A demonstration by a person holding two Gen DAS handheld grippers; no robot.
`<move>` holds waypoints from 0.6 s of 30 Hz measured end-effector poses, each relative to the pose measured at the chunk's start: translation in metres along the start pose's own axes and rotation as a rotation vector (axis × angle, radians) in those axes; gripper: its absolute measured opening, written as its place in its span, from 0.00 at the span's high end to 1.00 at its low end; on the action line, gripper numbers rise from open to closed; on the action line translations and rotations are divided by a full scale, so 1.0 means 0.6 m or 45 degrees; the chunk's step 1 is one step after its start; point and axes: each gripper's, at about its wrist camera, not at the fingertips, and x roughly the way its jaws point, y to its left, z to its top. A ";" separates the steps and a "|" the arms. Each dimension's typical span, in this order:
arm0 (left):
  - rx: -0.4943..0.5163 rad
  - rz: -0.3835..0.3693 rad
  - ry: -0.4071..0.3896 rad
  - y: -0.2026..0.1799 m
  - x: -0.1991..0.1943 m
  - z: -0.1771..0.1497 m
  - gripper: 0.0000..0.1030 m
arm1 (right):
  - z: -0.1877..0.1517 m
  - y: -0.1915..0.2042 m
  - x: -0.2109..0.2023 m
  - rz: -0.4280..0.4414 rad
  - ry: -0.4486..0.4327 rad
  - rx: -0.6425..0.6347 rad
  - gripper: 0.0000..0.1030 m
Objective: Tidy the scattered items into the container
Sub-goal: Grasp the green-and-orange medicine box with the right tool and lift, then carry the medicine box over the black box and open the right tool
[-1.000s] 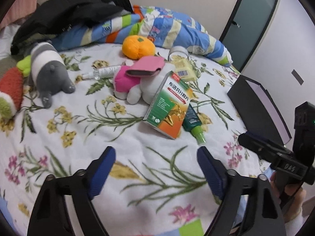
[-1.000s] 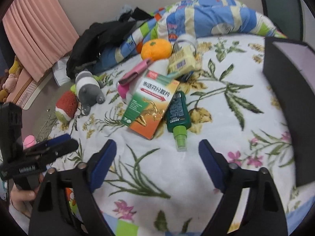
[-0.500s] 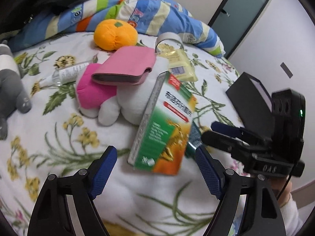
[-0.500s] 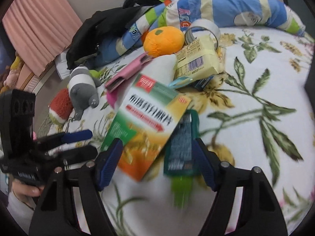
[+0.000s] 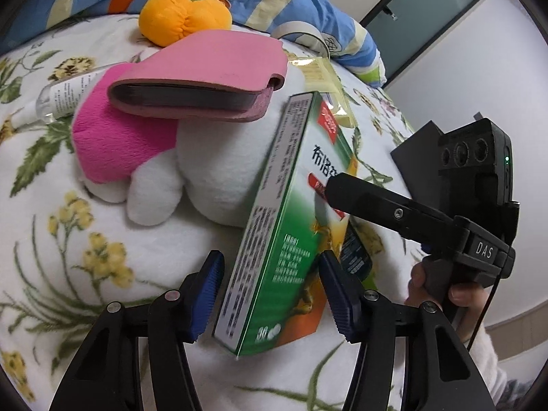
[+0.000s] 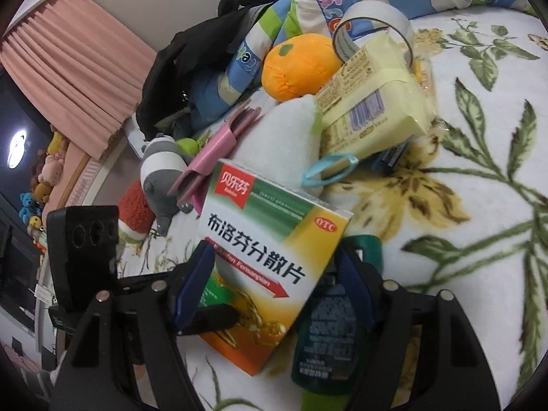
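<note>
A green and orange medicine box [image 5: 274,239] leans on a white and pink plush [image 5: 212,171] on the flowered bedspread. My left gripper [image 5: 270,294] straddles the box's near end and its jaws are closing; a thin gap shows at the left pad. My right gripper [image 6: 274,287] also has the box [image 6: 267,246] between its blue pads, jaws closing, and I see no firm press. One of its black fingers [image 5: 376,202] lies across the box's face. A green bottle [image 6: 325,335] lies under the box's right edge. A corner of the black container [image 5: 411,150] shows behind the right gripper.
A pink wallet [image 5: 205,68] rests on the plush. Behind it are an orange plush [image 5: 181,10], a tape roll [image 6: 373,13], a yellow packet [image 6: 370,102] and a clear tube [image 5: 65,96]. A grey plush [image 6: 161,171] lies left. A striped pillow [image 5: 274,3] borders the back.
Both grippers moved forward and down onto the medicine box and narrowed their jaws. The box now stands between each pair of pads.
</note>
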 end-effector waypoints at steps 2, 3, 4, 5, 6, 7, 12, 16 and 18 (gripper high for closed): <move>0.006 0.003 0.003 -0.001 0.004 0.002 0.43 | -0.001 -0.001 0.006 0.036 0.016 0.021 0.44; 0.006 0.000 0.006 -0.001 0.005 0.003 0.44 | -0.003 -0.002 0.007 0.038 0.013 0.028 0.44; 0.001 -0.008 0.008 0.001 0.006 0.004 0.44 | -0.005 -0.002 0.007 0.037 0.005 0.029 0.45; -0.008 -0.019 0.011 0.003 0.006 0.004 0.45 | -0.007 -0.004 0.006 0.042 0.004 0.042 0.47; -0.015 -0.026 0.012 0.004 0.005 0.004 0.46 | -0.009 -0.006 0.005 0.056 0.005 0.067 0.48; -0.021 -0.031 0.010 0.004 0.003 0.004 0.47 | -0.009 -0.008 0.006 0.063 0.006 0.079 0.51; 0.024 -0.016 -0.015 -0.027 -0.024 0.001 0.48 | -0.016 0.002 -0.022 0.085 -0.027 0.097 0.54; 0.067 -0.009 -0.051 -0.065 -0.057 0.003 0.48 | -0.010 0.028 -0.065 0.103 -0.084 0.072 0.55; 0.091 -0.006 -0.069 -0.089 -0.074 0.006 0.48 | -0.007 0.042 -0.092 0.106 -0.111 0.053 0.55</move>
